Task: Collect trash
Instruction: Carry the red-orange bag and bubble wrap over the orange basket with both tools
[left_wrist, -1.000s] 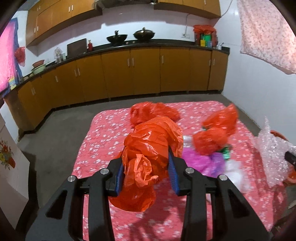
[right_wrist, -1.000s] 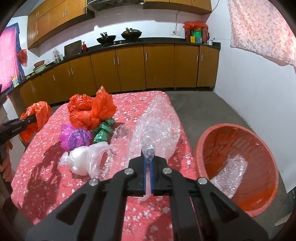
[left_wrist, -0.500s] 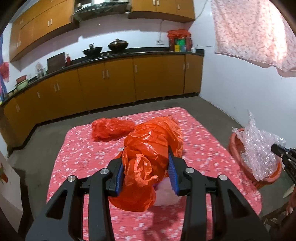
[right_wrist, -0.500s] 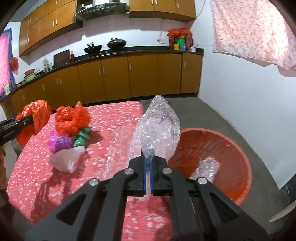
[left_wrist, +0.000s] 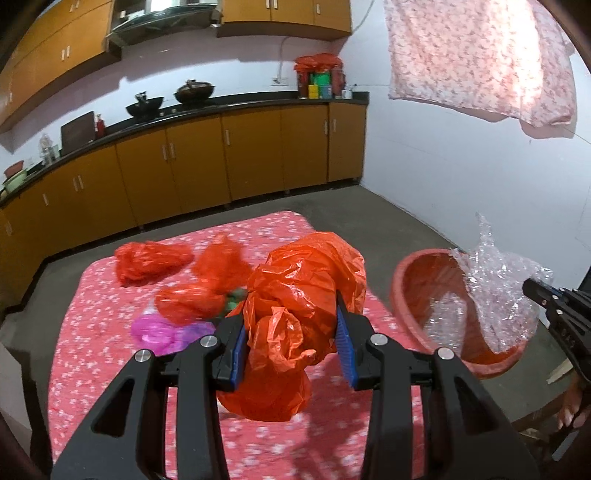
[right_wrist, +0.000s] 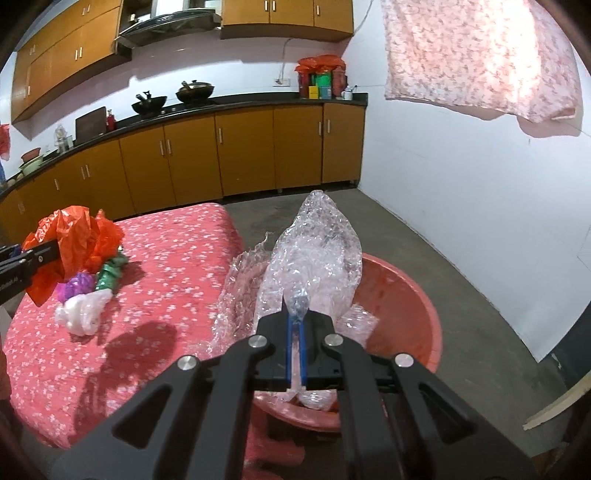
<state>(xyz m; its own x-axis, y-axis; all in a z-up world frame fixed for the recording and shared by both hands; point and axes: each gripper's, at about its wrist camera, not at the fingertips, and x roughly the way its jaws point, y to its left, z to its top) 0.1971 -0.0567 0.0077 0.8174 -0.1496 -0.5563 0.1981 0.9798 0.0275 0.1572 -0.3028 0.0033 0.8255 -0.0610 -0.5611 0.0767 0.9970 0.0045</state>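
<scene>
Two pieces of trash are riding in the grippers at once, so the step in hand looks like the carry toward the bin, with the drop not yet done. Nearest the lens in the left wrist view, the left gripper (left_wrist: 291, 343) is clamping its blue pads part-way apart on a crumpled orange plastic bag (left_wrist: 295, 314), which is bulging out above and below the jaws and hanging over the red floral tablecloth (left_wrist: 96, 354). In the right wrist view, the right gripper (right_wrist: 295, 325) is pinching its pads almost together on a thin tail of a clear crinkled sheet of bubble wrap (right_wrist: 314, 258), the bulk of it billowing forward over the near rim of the round red plastic tub (right_wrist: 413, 295), which is sitting on the floor just beside the table and already holding some clear wrap. Farther out on the cloth, a small heap is waiting: more orange bags (left_wrist: 151, 258), a purple plastic wad (left_wrist: 162, 328), a white plastic wad (right_wrist: 83, 310) and a green wrapper (right_wrist: 110, 275). Next, I judge, the right gripper needs to be opening over the tub, while the left is still needing to travel across the table edge before letting go.
</scene>
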